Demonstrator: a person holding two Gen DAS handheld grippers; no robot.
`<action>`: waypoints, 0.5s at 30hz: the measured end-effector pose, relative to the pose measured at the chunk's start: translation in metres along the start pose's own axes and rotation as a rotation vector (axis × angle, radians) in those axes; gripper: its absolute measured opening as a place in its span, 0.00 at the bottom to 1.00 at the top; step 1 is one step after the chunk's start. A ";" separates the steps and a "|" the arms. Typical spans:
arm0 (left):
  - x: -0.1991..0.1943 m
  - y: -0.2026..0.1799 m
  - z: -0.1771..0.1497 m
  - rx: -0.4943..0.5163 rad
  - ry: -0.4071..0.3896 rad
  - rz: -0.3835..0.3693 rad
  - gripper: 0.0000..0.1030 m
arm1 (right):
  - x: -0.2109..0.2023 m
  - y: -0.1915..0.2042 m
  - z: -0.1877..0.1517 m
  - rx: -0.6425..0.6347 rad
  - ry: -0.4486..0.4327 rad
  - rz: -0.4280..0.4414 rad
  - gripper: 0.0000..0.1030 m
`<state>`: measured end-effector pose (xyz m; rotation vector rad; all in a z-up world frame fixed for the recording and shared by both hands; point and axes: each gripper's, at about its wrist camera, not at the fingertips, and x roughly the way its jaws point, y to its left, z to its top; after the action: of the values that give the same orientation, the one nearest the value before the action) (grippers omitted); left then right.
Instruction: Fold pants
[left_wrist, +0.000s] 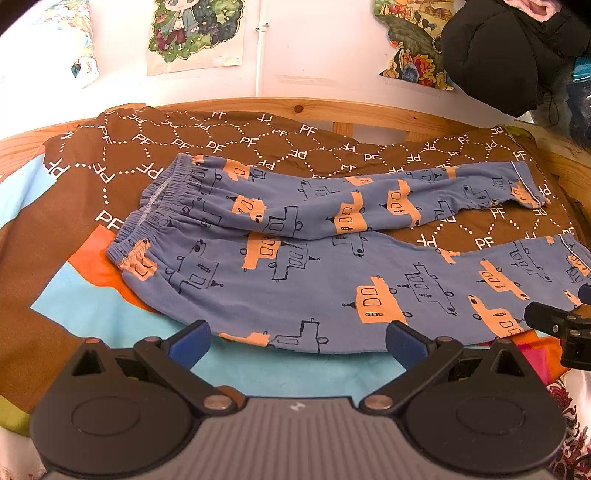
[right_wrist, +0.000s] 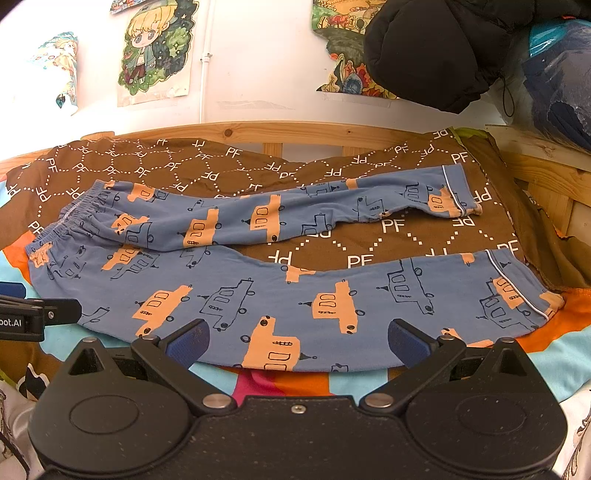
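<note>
Pants (left_wrist: 295, 273): blue, printed with orange and outlined car shapes; laid flat on the bed cover, elastic waistband to the left, the two legs spread apart toward the right with the cover showing between them. White piping is seen near each cuff.
Writing: "PF" is repeated in white across the brown bed cover (left_wrist: 122, 147), inside dotted hexagon lines. On the left tongs, as seen from the right wrist view, the letters "oot.AI" can be read; the start of the word is cut off.
Surface: a bed with a wooden frame (left_wrist: 332, 109) along its far edge; the cover also carries light blue, orange and pink patches nearer the camera.
Room: a white wall with cartoon drawings (right_wrist: 155, 48) taped to it; a black jacket (right_wrist: 436, 51) is hung at the upper right, with blue plastic-wrapped items beside it.
Left tongs (left_wrist: 297, 341): held low at the near edge of the pants, fingers spread wide, nothing between them; the blue fingertips (left_wrist: 190, 343) are seen just over the near leg's hem line.
Right tongs (right_wrist: 297, 341): released too, spread wide over the near leg toward its cuff end, gripping nothing.
Relative pose: the two tongs are held side by side, each visible at the edge of the other's view.
</note>
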<state>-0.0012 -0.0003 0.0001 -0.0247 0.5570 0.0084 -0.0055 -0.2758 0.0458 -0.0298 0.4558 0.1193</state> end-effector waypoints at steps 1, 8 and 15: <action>0.000 0.000 0.000 0.001 -0.001 0.000 1.00 | 0.000 0.000 0.000 0.000 0.000 0.000 0.99; 0.000 0.000 0.000 0.000 0.000 0.000 1.00 | 0.000 -0.001 0.001 0.002 -0.002 -0.004 0.99; 0.000 0.000 0.000 0.000 0.002 -0.001 1.00 | 0.001 0.000 -0.001 0.001 -0.001 -0.004 0.99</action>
<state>-0.0009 0.0000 -0.0002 -0.0250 0.5593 0.0079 -0.0051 -0.2757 0.0450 -0.0298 0.4549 0.1151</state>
